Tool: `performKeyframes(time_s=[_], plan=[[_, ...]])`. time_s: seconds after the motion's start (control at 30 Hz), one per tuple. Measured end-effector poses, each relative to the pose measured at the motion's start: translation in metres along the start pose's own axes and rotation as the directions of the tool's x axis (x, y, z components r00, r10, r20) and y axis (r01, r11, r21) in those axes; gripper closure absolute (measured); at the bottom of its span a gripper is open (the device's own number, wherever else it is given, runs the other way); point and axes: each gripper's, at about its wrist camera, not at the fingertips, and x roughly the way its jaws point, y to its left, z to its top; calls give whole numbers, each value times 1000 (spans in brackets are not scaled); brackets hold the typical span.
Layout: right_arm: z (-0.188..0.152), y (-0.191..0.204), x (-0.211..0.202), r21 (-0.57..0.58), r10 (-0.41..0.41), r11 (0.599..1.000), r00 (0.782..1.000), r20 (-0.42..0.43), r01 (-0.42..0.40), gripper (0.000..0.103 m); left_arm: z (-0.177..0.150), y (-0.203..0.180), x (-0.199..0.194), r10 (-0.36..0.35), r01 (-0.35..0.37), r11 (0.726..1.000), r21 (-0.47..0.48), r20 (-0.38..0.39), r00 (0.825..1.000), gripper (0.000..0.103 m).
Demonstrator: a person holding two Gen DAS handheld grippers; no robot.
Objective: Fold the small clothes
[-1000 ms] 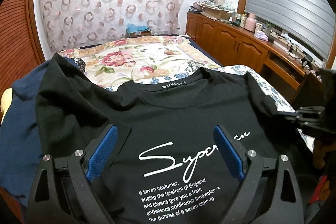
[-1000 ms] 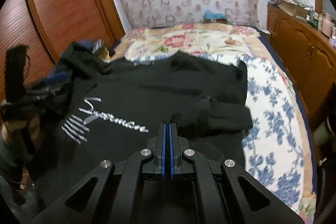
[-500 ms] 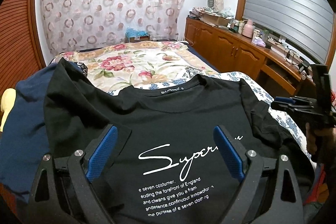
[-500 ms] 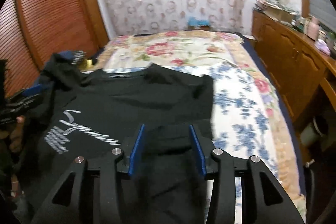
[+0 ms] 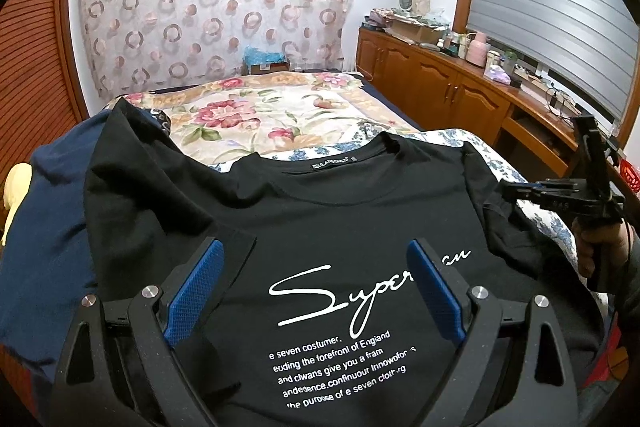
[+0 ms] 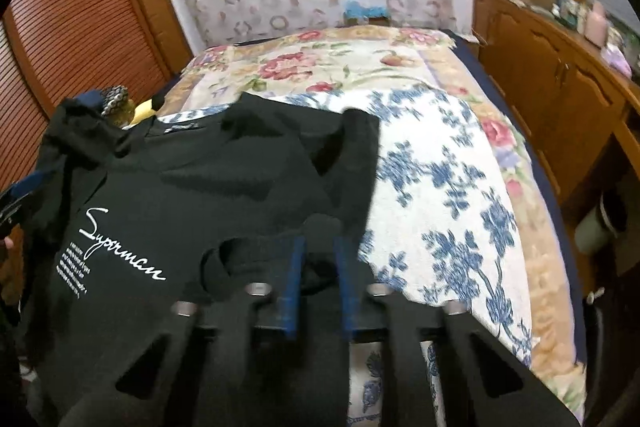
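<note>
A: Left wrist view. Black T-shirt (image 5: 360, 211) lies print-up across the lower centre of the frame, collar toward the top, white script and 5 lines of small text near the bottom. It sits on a blue-flowered sheet (image 5: 480, 147); a navy garment (image 5: 44, 227) lies under its left edge.

B: Left gripper (image 5: 316, 263)?

A: Both blue pads stand wide apart at lower left and lower right, above the print. Nothing between them, nothing held.

B: Right gripper from that view?

A: Seen at the far right edge (image 5: 508, 193), a hand (image 5: 600, 239) on its grip, tips beside the shirt's folded sleeve (image 5: 504, 227). How far it is open I cannot tell from here.

B: Right wrist view?

A: Blurred. Right gripper (image 6: 320, 249) sits at bottom centre; its jaws have just been closing and now leave a narrow gap. Dark cloth of the sleeve (image 6: 320, 227) shows in and above that gap; whether the pads press on it I cannot tell. Shirt (image 6: 180, 195) fills the left half, sheet (image 6: 440, 195) the right.

B: Surroundings?

A: Floral bedspread (image 5: 256, 115) in the upper centre, wooden cabinets (image 5: 440, 87) at the right.
</note>
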Motion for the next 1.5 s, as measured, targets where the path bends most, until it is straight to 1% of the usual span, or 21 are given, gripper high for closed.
performKeyframes(time_s=[0.03,0.07,0.13,0.27,0.43,0.53,0.57,0.63,0.7,0.73,0.77,0.93,1.1,1.2,1.3,1.5], plan=[[2,2,-2,-13,-1,1000,1000,9,1,94,0,1,-1,0,0,1000,-2,1,1000,9],[5,7,-4,-32,11,999,1000,18,-10,95,0,1,-1,0,0,1000,-3,1,1000,9],[9,10,-4,-56,7,998,999,36,-5,96,-1,1,-1,0,0,1000,-3,2,1000,9],[19,23,0,-119,46,992,998,48,-40,97,-1,2,-2,3,-3,1000,-4,2,1000,9],[40,61,11,-222,146,966,988,55,-130,97,-3,7,-7,15,-15,1000,-20,6,1000,9],[47,82,21,-271,212,943,976,47,-192,97,-5,11,-9,25,-25,999,-29,5,1000,9],[49,85,27,-279,225,938,973,45,-204,96,-5,12,-10,29,-29,999,-31,5,1000,9],[51,90,36,-292,220,935,975,38,-199,89,-6,15,-12,35,-35,999,-35,6,999,9],[49,88,40,-291,226,934,974,33,-207,79,-8,17,-13,39,-39,998,-39,5,999,9],[49,84,39,-284,225,936,974,34,-206,64,-8,18,-13,42,-42,998,-40,4,999,9],[48,80,38,-275,218,940,975,35,-200,55,-9,18,-12,43,-43,998,-41,3,999,9],[36,59,23,-214,154,966,988,23,-145,54,-9,20,-7,40,-41,998,-45,-5,999,9],[6,41,13,-157,96,983,995,-17,-97,54,-9,21,-5,34,-34,999,-41,-13,999,9],[-9,37,7,-122,87,988,996,-36,-90,54,-10,20,-5,30,-31,999,-36,-16,999,9],[-20,40,1,-97,95,990,995,-41,-98,54,-11,18,-4,26,-27,999,-32,-21,999,9],[-22,45,-3,-88,118,988,991,-66,-124,54,-11,16,-3,26,-27,999,-31,-22,999,9]])
